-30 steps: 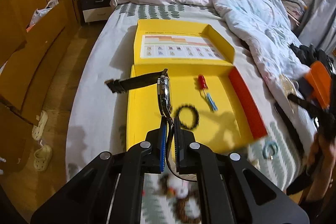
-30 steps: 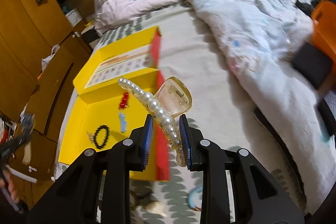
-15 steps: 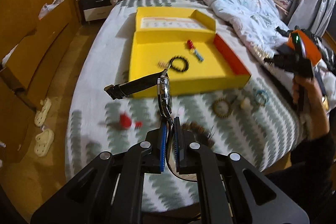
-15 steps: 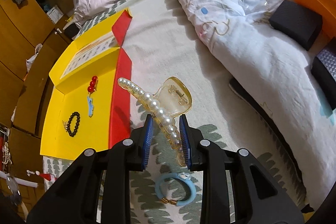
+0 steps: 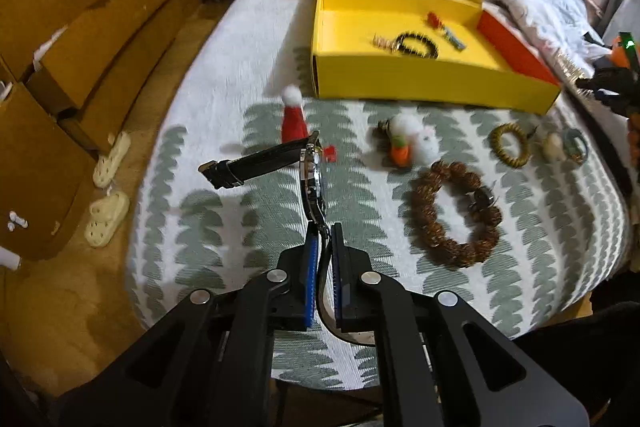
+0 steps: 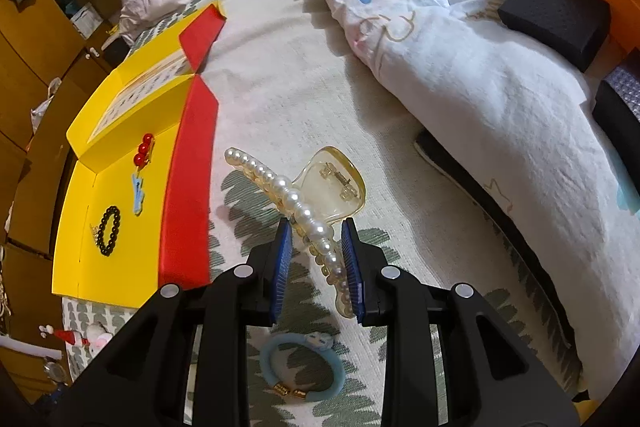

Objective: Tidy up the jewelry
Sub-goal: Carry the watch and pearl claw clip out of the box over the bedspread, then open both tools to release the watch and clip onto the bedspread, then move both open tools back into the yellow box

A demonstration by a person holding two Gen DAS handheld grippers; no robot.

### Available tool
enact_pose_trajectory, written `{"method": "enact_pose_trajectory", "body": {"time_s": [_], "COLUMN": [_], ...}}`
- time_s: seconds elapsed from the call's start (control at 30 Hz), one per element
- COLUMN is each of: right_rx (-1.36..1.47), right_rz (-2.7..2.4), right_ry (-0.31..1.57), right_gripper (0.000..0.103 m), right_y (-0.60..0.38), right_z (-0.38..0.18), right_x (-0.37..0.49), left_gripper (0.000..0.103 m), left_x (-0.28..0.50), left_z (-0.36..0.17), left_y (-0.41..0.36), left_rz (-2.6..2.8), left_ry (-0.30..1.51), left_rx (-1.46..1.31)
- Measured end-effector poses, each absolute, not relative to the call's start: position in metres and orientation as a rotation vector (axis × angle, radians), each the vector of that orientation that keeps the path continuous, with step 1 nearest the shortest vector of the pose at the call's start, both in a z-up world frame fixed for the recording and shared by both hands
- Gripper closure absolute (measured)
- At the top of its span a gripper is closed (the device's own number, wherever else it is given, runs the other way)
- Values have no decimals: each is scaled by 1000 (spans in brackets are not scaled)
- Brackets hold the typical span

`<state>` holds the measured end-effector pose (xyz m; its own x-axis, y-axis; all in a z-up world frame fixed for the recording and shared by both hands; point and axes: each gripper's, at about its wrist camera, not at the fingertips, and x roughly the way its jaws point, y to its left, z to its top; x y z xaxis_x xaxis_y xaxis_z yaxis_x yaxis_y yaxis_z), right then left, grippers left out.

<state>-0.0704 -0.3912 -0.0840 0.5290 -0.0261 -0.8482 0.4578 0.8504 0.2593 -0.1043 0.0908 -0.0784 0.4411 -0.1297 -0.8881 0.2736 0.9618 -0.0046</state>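
- wristwatch [image 5: 310, 167] pinched by its strap in left gripper [image 5: 325, 239], above the bed [image 5: 200, 131]
- pearl hair claw [image 6: 304, 203] clamped in right gripper [image 6: 314, 247]
- yellow box [image 5: 400, 75] at 12 o'clock holds a black bead bracelet [image 5: 416, 45] and clips; brown bead bracelet [image 5: 456, 215], scrunchies left

I pull my left gripper [image 5: 325, 239] with its watch [image 5: 310, 171] back from over the yellow box [image 5: 420, 79], so it now hangs above the patterned sheet [image 5: 260, 211] near the brown bead bracelet [image 5: 456, 215]. My right gripper [image 6: 316, 247] drops with the pearl hair claw [image 6: 304, 203], now right of the box's red flap [image 6: 188, 195], above the blue hair tie [image 6: 302, 367].
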Motion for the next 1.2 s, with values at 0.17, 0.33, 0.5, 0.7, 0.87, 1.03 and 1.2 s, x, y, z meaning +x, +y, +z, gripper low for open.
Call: {"method": "enact_pose_trajectory", "body": {"time_s": [0.17,0.33,0.5,0.7,0.87,1.03,1.2], "right_rx": [483,495,493,449,355,286,241], "right_rz": [-322,-323,-317,-309,-345,-375,-405], "right_ry": [1000,1013,1029,1068,1089,1094,1034], "right_gripper": [77,77,76,75,71,56,52], "right_y": [-396,-400,-398,-386,-375,-364,-353], "right_z": [-94,-105,-112,-119,-115,-104,-84], "right_x": [-64,-56,-46,-35,-32,-36,-43], "left_gripper": [97,97,95,70,30,27,27], "left_x": [-95,-92,-85,-87,-91,-92,-87], "left_z": [-113,-119,-123,-123,-111,-95,-73], "left_y": [93,90,81,69,72,78,87], "left_rz": [-207,-204,-244,-291,-262,-265,-252], "left_ry": [1181,1185,1202,1204,1151,1127,1101], "left_rx": [131,114,85,78,88,79,38]}}
